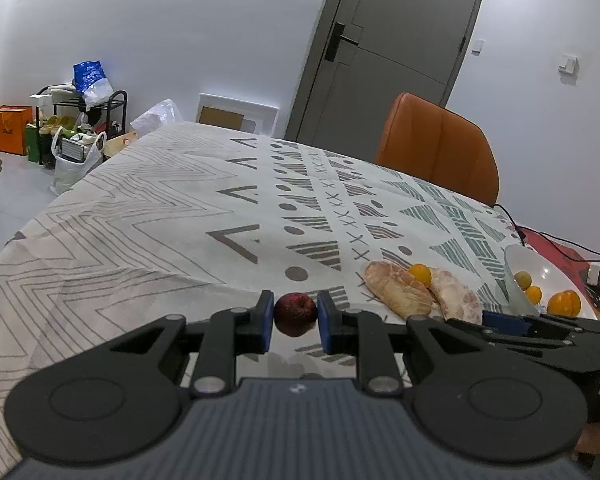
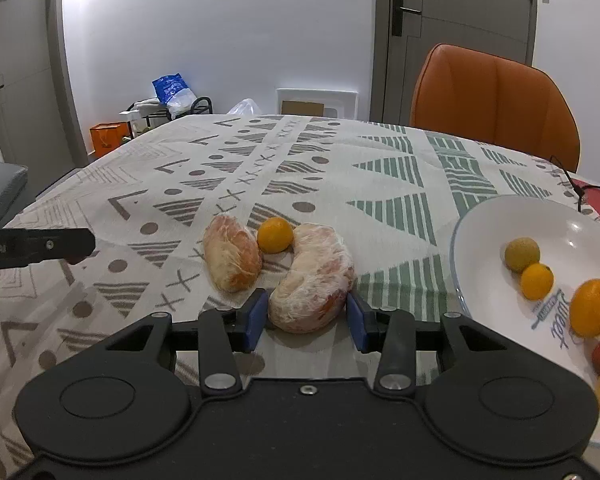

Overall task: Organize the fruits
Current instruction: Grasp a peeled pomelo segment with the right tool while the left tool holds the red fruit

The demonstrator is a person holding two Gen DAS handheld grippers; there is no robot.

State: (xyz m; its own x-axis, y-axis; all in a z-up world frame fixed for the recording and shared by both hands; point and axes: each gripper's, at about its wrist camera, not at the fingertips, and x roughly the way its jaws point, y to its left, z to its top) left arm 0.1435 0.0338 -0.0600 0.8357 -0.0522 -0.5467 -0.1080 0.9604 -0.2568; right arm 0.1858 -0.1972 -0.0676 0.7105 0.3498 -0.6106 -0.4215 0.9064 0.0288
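the left tongs pinch a small dark red fruit just above the patterned surface, probably bound for the white bowl that already holds several small fruits. the right tongs straddle the nearer peeled citrus segment, pads seemingly not yet pressing, apparently ready to lift it. a second segment and a small orange lie just beyond.

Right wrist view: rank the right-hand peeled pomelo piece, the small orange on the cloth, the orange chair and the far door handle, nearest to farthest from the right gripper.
1. Right-hand peeled pomelo piece, between the jaws of the right gripper.
2. Small orange, just beyond, between the two pieces.
3. Orange chair, across the table, right.
4. Door handle, far wall, upper right.
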